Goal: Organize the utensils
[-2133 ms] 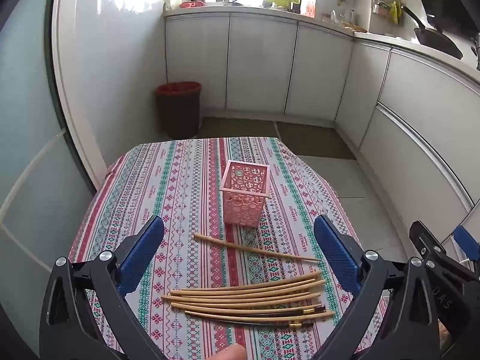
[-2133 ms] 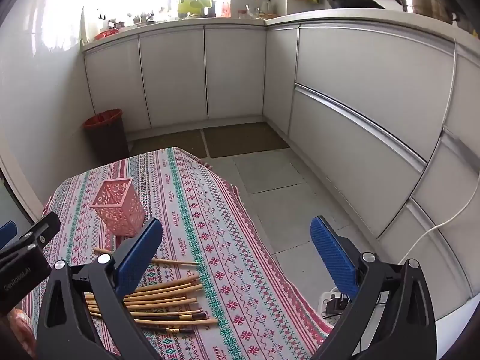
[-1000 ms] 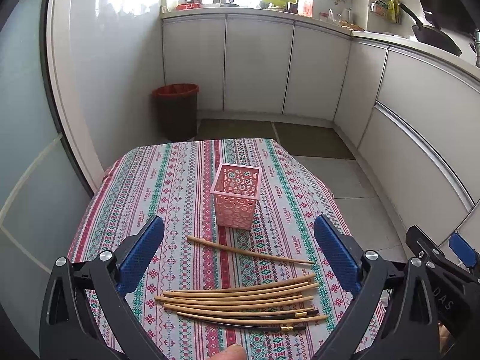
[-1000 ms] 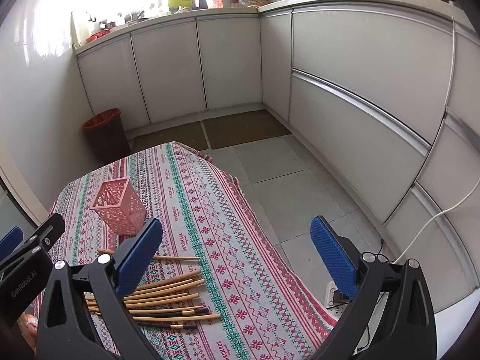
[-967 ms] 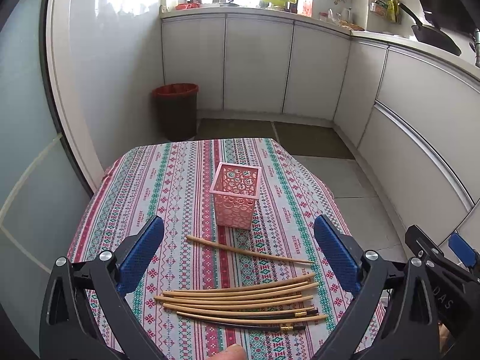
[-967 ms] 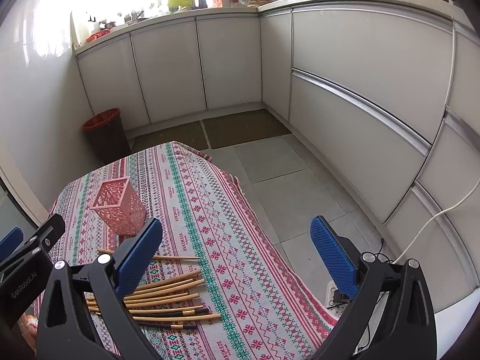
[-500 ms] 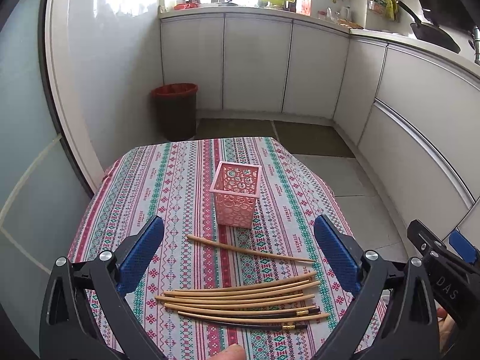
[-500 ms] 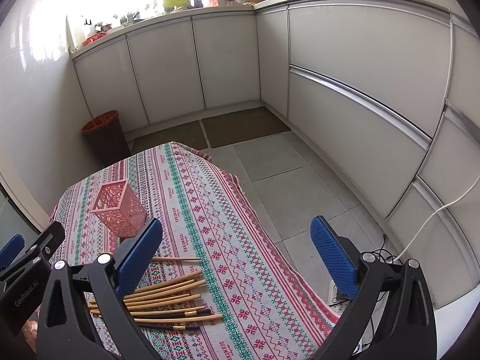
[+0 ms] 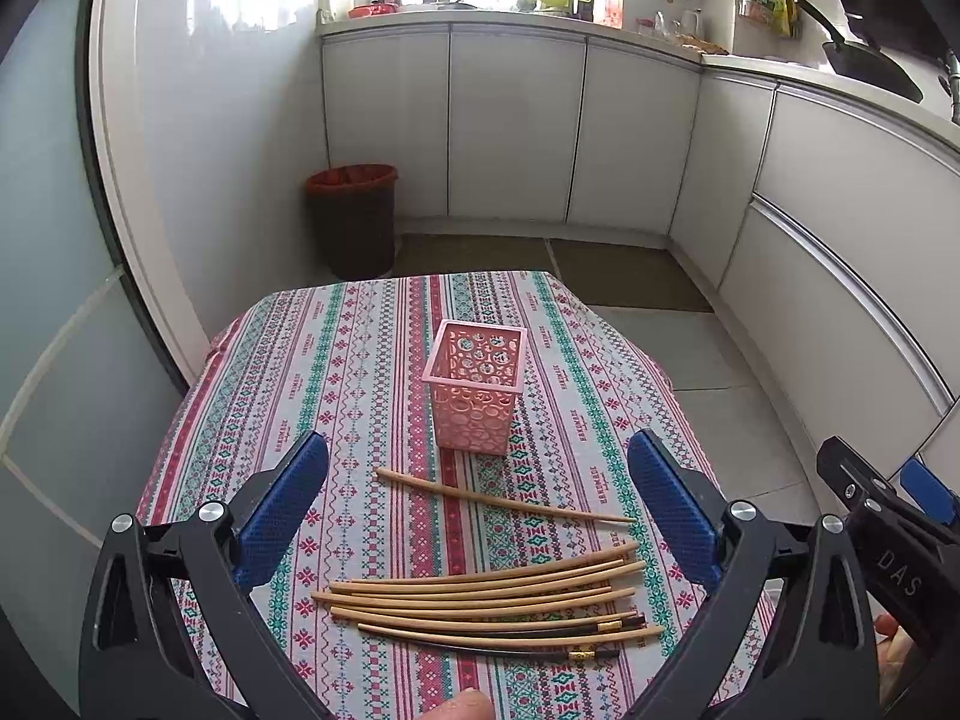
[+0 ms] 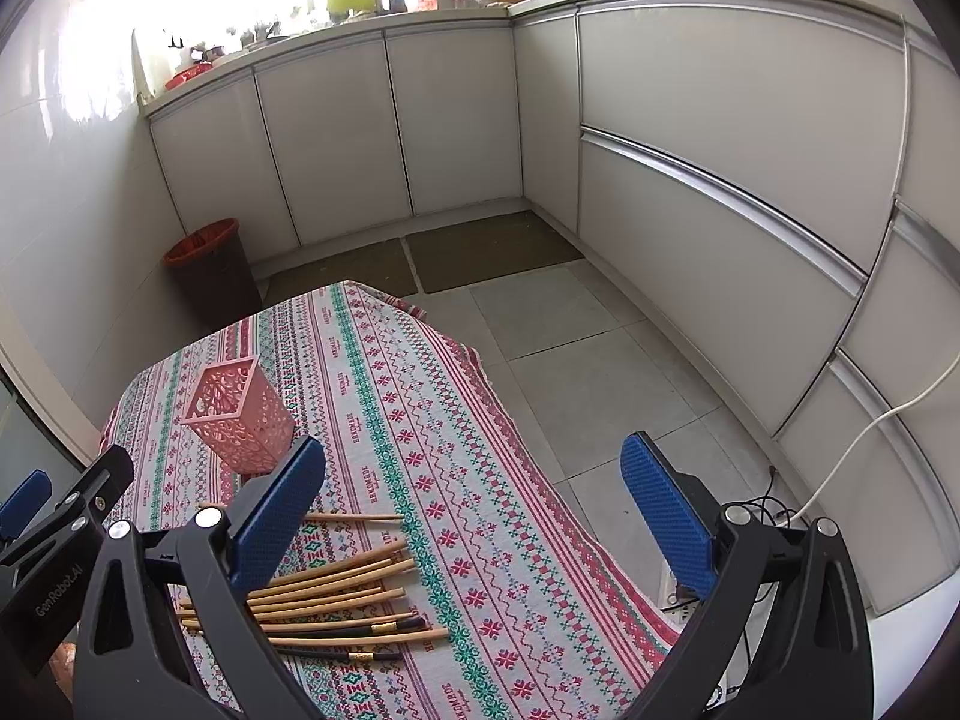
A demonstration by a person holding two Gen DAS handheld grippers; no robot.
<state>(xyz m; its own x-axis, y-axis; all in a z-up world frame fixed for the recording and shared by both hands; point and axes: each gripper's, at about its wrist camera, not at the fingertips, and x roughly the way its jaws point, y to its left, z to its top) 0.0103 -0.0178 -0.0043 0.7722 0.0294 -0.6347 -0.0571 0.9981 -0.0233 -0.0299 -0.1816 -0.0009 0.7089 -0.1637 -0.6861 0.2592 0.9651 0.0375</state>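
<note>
A pink perforated square holder (image 9: 476,394) stands upright and empty on the patterned tablecloth (image 9: 360,372); it also shows in the right wrist view (image 10: 239,417). One wooden chopstick (image 9: 504,497) lies alone just in front of it. Several more wooden and dark chopsticks (image 9: 486,603) lie in a loose bundle nearer me, also seen in the right wrist view (image 10: 336,603). My left gripper (image 9: 477,516) is open and empty above the bundle. My right gripper (image 10: 474,510) is open and empty over the table's right edge.
A red-rimmed bin (image 9: 352,219) stands on the floor beyond the table. White cabinets (image 9: 510,126) run along the back and right. A white cable (image 10: 870,426) and a socket lie on the floor at the right.
Both views have drifted slightly back and up from the table. The holder and chopsticks have not moved. Both grippers stay open.
</note>
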